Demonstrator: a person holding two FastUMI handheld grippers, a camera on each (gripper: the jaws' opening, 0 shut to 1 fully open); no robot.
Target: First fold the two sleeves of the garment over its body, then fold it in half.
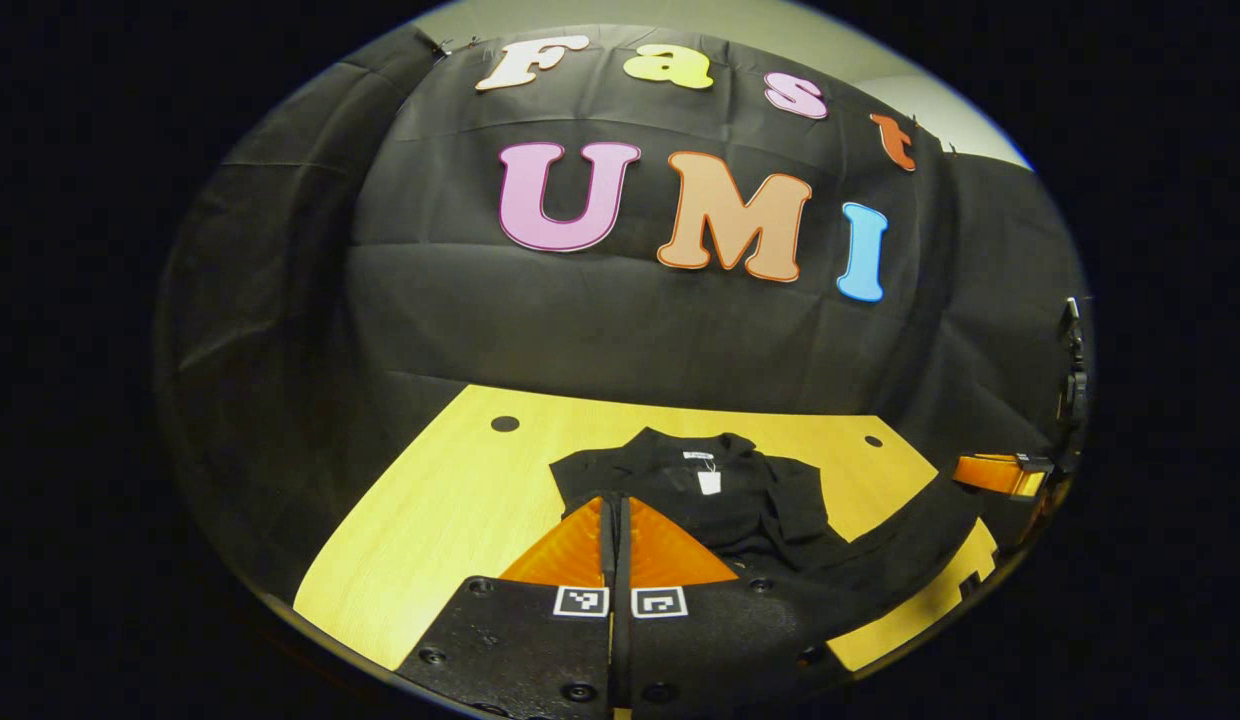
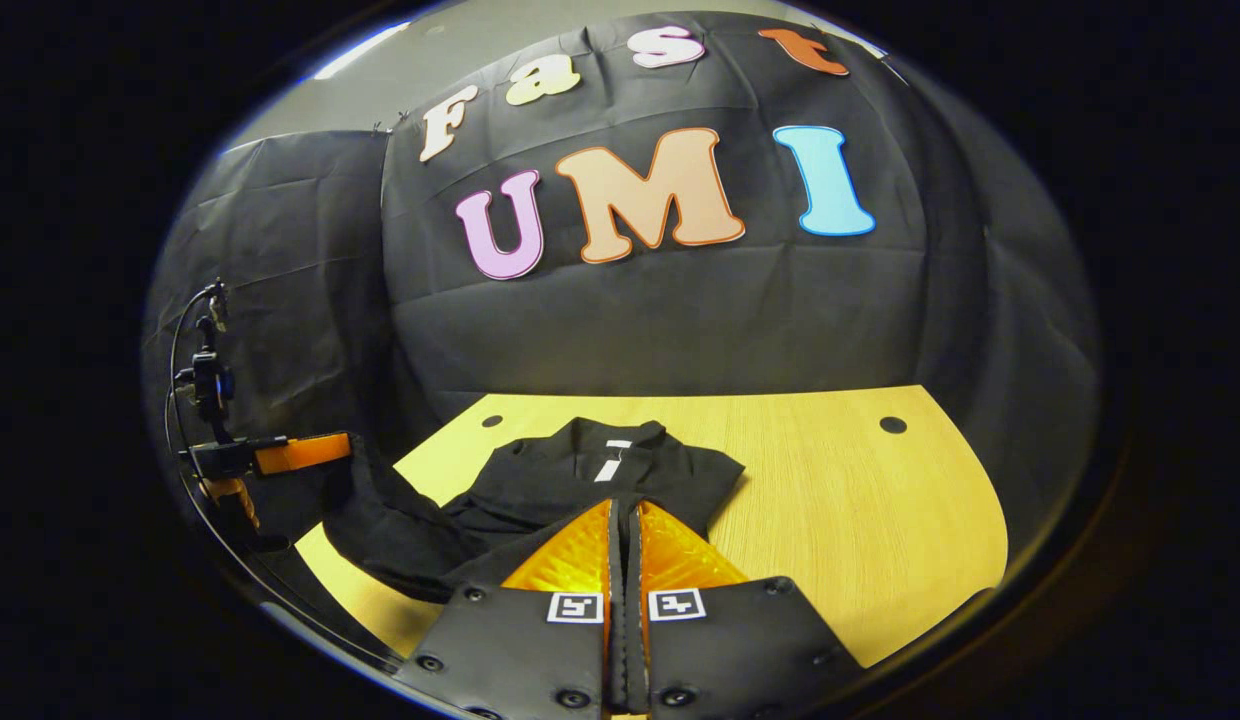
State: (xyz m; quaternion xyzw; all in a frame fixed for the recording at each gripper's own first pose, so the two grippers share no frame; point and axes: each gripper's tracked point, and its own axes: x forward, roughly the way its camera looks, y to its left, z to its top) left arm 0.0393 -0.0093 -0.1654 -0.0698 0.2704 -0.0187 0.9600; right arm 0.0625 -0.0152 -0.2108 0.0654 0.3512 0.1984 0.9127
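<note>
My left gripper [image 1: 614, 520] sits nearest in the left gripper view, fingers pressed together with barely a slit between them, nothing pinched that I can see. The tips hang over the near edge of the black collared short-sleeved garment [image 1: 700, 495], which lies on the yellow wood-grain table [image 1: 450, 500]. I can't tell if the tips touch the cloth.

Garment position: collar toward the far wall, small white tag [image 1: 709, 482] hanging at the neck. In that same view one black sleeve [image 1: 880, 560] stretches out flat toward the right edge of the table, not folded over the body. Past the end of that sleeve, at the far right, I see the other gripper, my right gripper [image 1: 1000, 472], just beside the table edge.

In the right gripper view, the right gripper [image 2: 625, 530] is likewise closed down to a thin gap, empty as far as I can see, its tips over the near hem of the garment [image 2: 600, 480]. Contact unclear. The neck tag [image 2: 612, 458] shows just beyond the tips. A sleeve [image 2: 390, 530] spreads toward the left, draping near the table corner. Beyond it the left gripper [image 2: 300, 452] hovers off the table's edge, cable [image 2: 180, 400] looping up behind. Table [image 2: 860, 510] is bare wood to the right.
</note>
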